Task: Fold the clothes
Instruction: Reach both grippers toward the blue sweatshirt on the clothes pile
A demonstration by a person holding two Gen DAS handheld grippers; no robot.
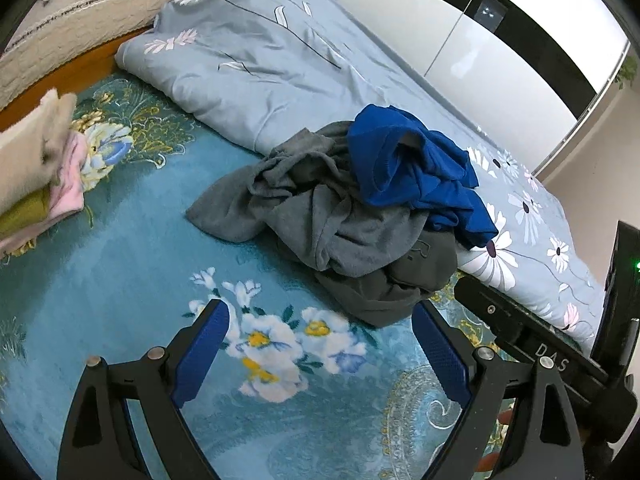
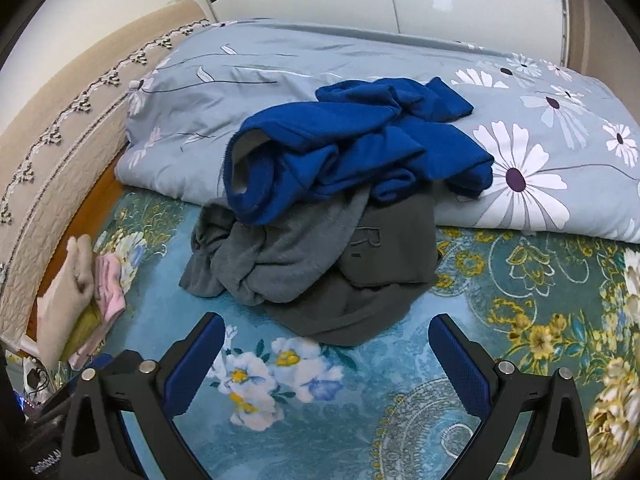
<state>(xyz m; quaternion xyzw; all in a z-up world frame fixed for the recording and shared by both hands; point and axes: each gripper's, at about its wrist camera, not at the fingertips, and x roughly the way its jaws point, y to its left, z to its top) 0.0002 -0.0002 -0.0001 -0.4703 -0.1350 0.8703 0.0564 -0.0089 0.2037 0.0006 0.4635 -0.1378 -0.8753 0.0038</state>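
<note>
**Inspector:** Clothes pile lies dead ahead of both grippers on the teal floral bedspread, near, not touching either. Left gripper has its jaws spread wide, nothing between them; right gripper likewise agape and empty.

**Clerk:** Which is nearer?

**Inspector:** By my judgement about equal; the pile's near hem, a dark grey garment, sits just beyond and between the right gripper's fingertips, and slightly right of centre for the left. No clear long axis: the heap is crumpled, running roughly from near to far.

**Clerk:** Count?

**Inspector:** Three garments visible in the heap: the dark grey one lowest, a lighter grey one on it to the left, a blue sweater on top, leaning on the folded daisy-print quilt behind. Far left, one stack of folded clothes; I make out beige, pink and olive layers, exact number uncertain.
</note>
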